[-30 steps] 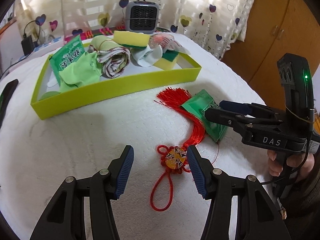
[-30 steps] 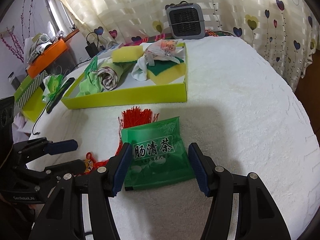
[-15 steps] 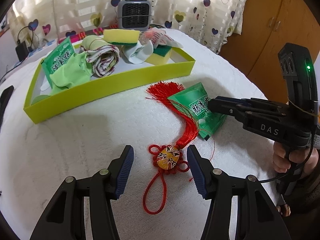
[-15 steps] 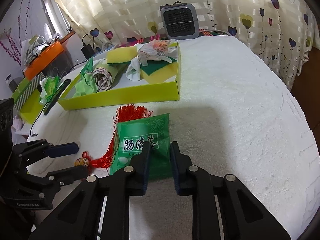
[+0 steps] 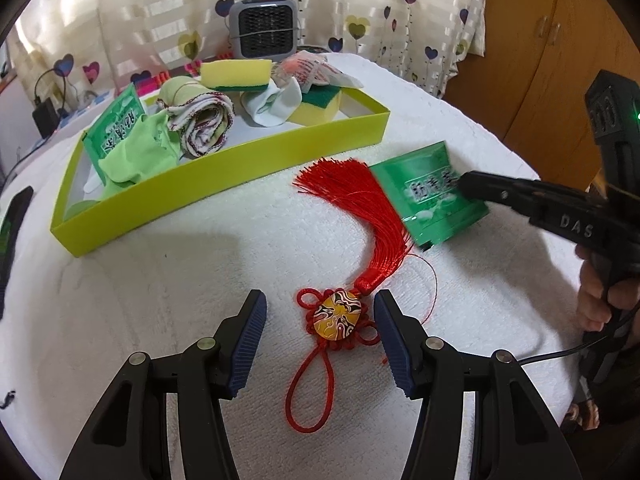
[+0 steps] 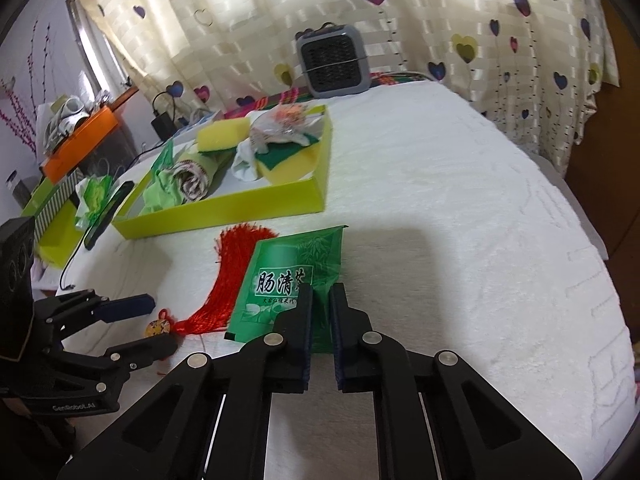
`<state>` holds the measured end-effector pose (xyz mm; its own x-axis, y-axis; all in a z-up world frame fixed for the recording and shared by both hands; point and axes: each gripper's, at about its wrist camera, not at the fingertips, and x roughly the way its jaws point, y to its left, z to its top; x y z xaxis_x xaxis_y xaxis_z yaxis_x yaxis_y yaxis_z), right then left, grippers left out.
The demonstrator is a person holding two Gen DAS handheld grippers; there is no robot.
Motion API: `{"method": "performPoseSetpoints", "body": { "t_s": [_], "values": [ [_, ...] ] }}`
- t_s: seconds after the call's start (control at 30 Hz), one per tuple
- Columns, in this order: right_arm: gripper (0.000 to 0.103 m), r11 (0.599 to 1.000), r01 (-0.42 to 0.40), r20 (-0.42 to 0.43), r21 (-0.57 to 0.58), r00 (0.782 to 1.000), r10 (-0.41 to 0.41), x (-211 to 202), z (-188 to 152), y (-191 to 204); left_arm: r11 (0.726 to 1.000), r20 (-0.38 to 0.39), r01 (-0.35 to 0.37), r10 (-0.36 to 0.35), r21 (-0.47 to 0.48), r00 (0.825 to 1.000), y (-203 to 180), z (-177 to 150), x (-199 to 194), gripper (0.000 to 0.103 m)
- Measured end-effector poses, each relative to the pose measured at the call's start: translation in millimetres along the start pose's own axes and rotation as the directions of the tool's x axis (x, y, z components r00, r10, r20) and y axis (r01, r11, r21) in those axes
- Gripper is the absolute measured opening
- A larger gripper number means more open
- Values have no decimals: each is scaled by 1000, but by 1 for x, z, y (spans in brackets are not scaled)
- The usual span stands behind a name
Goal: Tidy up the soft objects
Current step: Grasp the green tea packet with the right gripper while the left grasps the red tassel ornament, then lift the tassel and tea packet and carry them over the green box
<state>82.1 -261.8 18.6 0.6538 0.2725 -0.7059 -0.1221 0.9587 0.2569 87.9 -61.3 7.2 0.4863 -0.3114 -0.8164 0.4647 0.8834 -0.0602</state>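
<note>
The right gripper has just been closing and its two blue-padded fingers now pinch the near edge of a green tea sachet, the foil puckered between them. Its own camera shows the white printed characters and bamboo pattern on the sachet's face, crisp, and the sachet's left side overlapping the red tassel; from the left camera the same sachet is blurred, with the right gripper reaching in from the right and a hand wrapped round its handle. The left gripper stands with its fingers well apart, holding nothing, one pad on either side of the tassel's painted yellow mask medallion; only this view shows the medallion's black-and-white swirls, the red knotwork round it and the cord loop trailing toward the camera. The tassel's fringe fans out toward the yellow-green tray. Sachet and tassel lie on the white towel-covered table, near its front, just before the tray's near wall. The tray holds a second green sachet, a light green cloth, a rolled patterned cloth, yellow sponges and a white cloth. Only the right camera shows an orange box beyond the table's left edge.
</note>
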Motion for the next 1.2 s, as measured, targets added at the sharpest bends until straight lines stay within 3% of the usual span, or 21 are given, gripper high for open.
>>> {"method": "performPoseSetpoints", "body": {
  "t_s": [0.23, 0.43, 1.2],
  "values": [
    [7, 999, 22, 32, 45, 999, -24, -11, -1, -13, 999, 7, -48, 48, 21, 999, -1, 0, 0, 34],
    [7, 998, 9, 49, 65, 999, -12, -16, -2, -15, 998, 21, -61, 61, 26, 998, -3, -1, -3, 25],
    [7, 993, -50, 104, 106, 994, 39, -31, -3, -23, 997, 181, -23, 34, -67, 983, 13, 12, -42, 23]
  ]
}}
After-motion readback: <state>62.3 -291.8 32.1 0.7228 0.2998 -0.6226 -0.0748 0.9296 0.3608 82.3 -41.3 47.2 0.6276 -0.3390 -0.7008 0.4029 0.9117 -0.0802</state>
